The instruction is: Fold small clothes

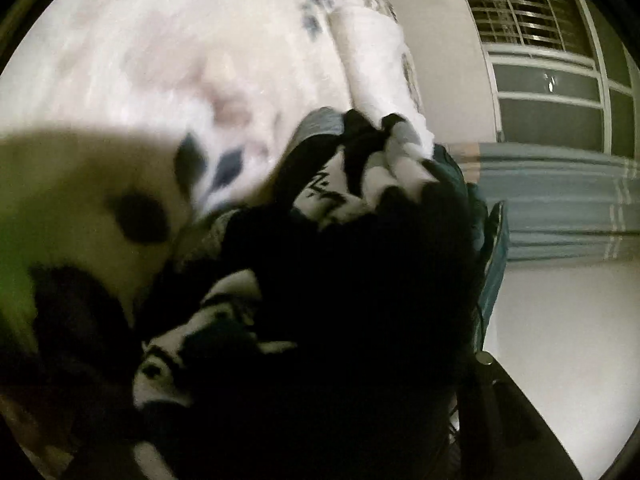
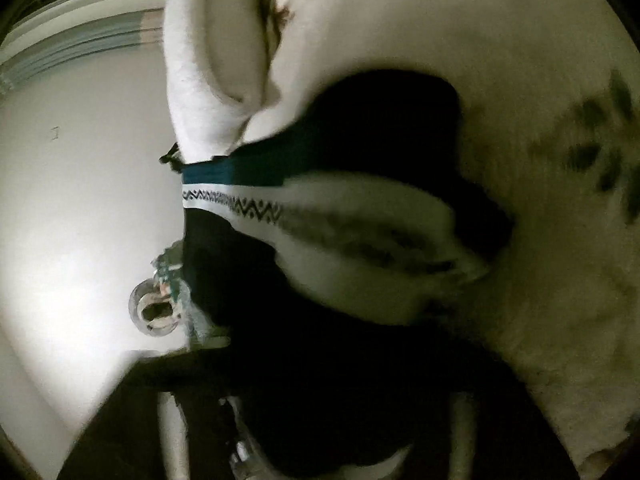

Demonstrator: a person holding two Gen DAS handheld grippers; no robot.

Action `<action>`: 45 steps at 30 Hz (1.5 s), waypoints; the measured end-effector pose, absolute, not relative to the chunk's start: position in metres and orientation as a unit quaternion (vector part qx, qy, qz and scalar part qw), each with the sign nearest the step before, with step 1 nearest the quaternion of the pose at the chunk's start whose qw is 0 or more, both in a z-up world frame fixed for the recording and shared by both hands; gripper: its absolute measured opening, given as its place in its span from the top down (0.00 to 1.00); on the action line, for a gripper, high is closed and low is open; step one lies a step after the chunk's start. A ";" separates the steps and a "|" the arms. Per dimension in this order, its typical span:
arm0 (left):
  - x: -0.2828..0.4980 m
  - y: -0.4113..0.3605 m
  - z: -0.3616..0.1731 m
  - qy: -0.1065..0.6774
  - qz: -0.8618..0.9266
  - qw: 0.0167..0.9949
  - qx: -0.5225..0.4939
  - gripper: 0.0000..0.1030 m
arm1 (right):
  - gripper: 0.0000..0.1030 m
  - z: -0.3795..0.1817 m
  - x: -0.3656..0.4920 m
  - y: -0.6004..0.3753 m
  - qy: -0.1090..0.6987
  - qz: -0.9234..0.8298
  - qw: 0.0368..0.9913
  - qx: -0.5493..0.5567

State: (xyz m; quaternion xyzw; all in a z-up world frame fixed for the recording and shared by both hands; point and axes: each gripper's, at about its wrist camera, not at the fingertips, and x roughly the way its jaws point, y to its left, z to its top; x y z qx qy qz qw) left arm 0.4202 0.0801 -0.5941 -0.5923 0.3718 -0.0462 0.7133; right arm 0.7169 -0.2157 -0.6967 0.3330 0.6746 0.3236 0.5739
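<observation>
Where the white bedsheet printed with dark blue leaves (image 1: 120, 80) is spread, a bed is seen, bounded by a pale wall (image 1: 560, 320) and a barred window (image 1: 520, 8) above a blue striped curtain (image 1: 560, 200). No container can be made out. A small black-and-white knit garment with zigzag bands (image 2: 256, 206) is bunched close against both lenses on the sheet. Whether either gripper is spread or pinching it cannot be told; the fingers are hidden.

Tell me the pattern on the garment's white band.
A black zigzag line runs along the white band of the dark garment, clearest in the right wrist view.
</observation>
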 end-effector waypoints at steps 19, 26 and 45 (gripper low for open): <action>0.468 0.156 -0.586 0.616 -0.209 0.647 -0.399 0.32 | 0.43 -0.671 0.377 -0.219 0.667 0.079 0.594 0.442; 0.396 0.180 -0.525 0.550 -0.131 0.715 -0.412 0.29 | 0.28 -0.637 0.368 -0.257 0.720 0.080 0.577 0.376; 0.249 0.197 -0.590 0.539 0.047 0.755 -0.370 0.02 | 0.28 -0.513 0.554 -0.048 0.714 0.291 0.636 0.042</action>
